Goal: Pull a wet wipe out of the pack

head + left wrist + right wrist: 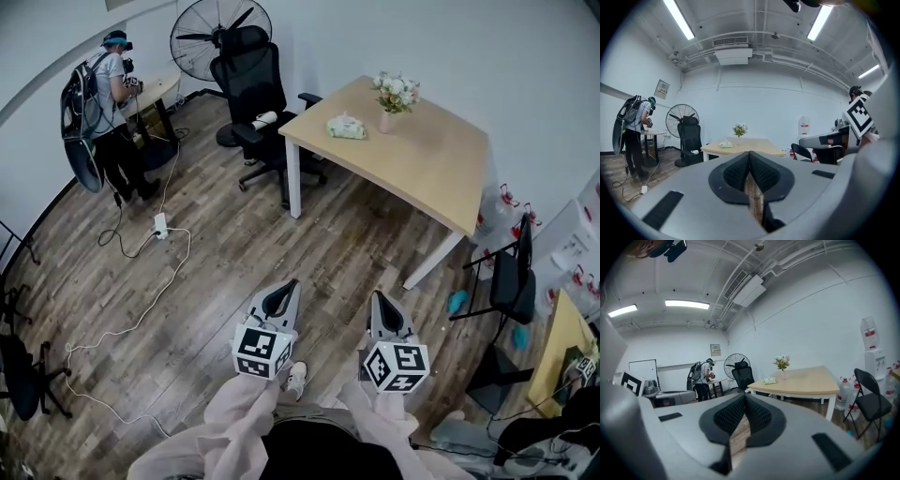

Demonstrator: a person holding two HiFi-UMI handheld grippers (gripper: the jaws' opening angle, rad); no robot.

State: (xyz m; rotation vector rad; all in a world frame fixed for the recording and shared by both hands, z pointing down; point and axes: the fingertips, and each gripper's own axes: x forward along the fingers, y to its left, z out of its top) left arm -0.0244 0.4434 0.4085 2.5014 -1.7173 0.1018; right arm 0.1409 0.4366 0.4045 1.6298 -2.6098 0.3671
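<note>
Wooden floor lies between me and the tabletop (431, 159) in the upper right of the head view. The wet wipe pack (346, 127) sits near its left corner, beside a flower vase (392, 105). The left gripper (287, 291) and right gripper (379, 302) both have their jaws pressed together, empty and well apart from the pack. I reckon a careless reach could topple the vase, or a one-handed pull could drag the whole pack. No print is legible at this range.

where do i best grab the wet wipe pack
Likely the end of the wet wipe pack away from the vase, from above on the office chair side: it lies flat near that table edge, with the vase close at its other end. The flap is too small to see.
</note>
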